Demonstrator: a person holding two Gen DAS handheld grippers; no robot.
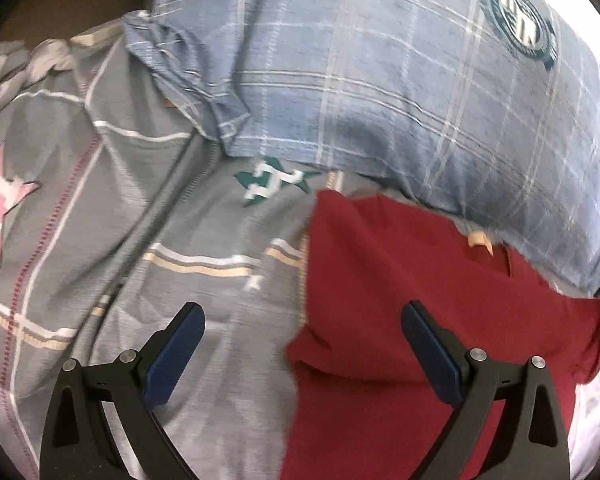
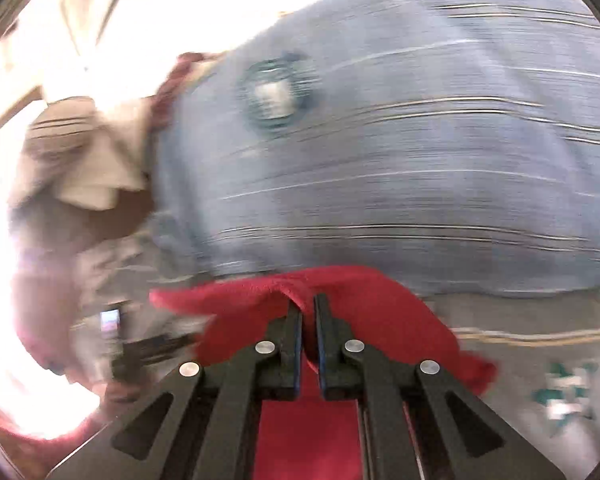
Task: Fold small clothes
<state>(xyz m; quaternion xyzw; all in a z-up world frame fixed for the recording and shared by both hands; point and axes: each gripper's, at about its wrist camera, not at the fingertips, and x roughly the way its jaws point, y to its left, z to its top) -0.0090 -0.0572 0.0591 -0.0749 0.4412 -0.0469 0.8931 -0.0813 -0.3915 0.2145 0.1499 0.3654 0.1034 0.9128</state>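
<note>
A dark red garment [image 1: 400, 320] lies on a grey patterned bedcover [image 1: 140, 240], its far edge tucked under a blue checked pillow [image 1: 380, 80]. My left gripper [image 1: 302, 312] is open and empty, hovering over the red garment's left edge. In the right wrist view, my right gripper [image 2: 308, 304] is shut on a fold of the red garment [image 2: 360, 300], which bunches up around the fingers. That view is motion-blurred.
The blue pillow [image 2: 380, 140] with a round dark emblem [image 1: 522, 28] lies along the far side. The bedcover has a pink star [image 1: 0, 204] and a green star [image 1: 274, 182]. Pale crumpled cloth [image 2: 80, 168] lies to the left in the right wrist view.
</note>
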